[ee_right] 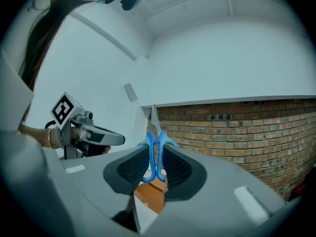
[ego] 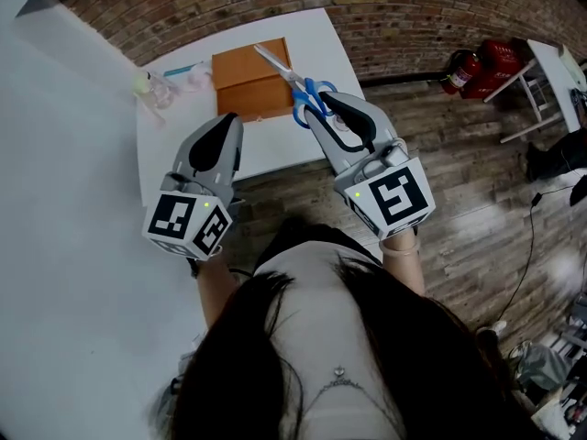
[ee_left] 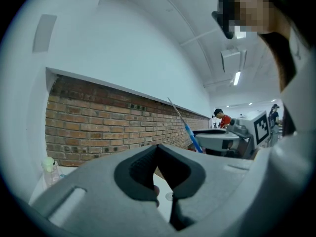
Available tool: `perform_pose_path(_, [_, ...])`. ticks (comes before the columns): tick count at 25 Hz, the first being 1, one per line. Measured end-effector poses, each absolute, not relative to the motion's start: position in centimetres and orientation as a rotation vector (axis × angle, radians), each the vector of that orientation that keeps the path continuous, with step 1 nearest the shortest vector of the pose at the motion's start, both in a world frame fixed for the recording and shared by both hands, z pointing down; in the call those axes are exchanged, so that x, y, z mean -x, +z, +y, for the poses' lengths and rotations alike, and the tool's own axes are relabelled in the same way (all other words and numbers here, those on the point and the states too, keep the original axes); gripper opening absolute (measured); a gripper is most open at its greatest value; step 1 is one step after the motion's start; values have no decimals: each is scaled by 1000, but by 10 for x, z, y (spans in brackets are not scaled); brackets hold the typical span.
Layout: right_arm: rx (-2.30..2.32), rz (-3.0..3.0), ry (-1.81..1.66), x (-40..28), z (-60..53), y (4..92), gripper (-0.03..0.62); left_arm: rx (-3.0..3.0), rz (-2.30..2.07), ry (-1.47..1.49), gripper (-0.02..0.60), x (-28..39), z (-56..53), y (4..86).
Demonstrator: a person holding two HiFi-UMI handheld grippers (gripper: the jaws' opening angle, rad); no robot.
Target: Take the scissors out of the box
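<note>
My right gripper [ego: 318, 101] [ee_right: 154, 151] is shut on the blue handles of the scissors [ego: 310, 97] [ee_right: 153, 154]. The scissors hang in the air above the near right corner of the brown box [ego: 251, 84] [ee_right: 150, 194], their closed steel blades pointing up and away. The open box stands on the white table [ego: 312, 44]. To the left my left gripper [ego: 228, 123] [ee_left: 157, 149] is held level near the table's front edge, its jaws together and nothing between them. In the left gripper view the scissors [ee_left: 190, 133] and the right gripper [ee_left: 219, 141] show at the right.
A clear plastic bottle [ego: 149, 86] [ee_left: 49, 169] and small items lie at the table's far left corner. A brick wall [ego: 404, 7] runs behind the table. Red fire extinguishers [ego: 477, 66] and a white rack [ego: 543, 79] stand on the wooden floor at the right.
</note>
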State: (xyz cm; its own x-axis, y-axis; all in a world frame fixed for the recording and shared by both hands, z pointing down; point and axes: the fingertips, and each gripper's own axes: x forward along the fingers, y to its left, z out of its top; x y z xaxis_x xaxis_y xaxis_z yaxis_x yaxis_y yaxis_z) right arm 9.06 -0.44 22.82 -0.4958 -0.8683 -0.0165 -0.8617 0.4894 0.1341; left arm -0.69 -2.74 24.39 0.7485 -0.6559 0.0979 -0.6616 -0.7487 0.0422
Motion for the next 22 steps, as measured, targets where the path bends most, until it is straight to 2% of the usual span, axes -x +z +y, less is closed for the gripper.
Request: perform_pose_path(22, [-1630,-2539,-169,-46,-43,243,98,-2878,-951,128,0,58,-70,258])
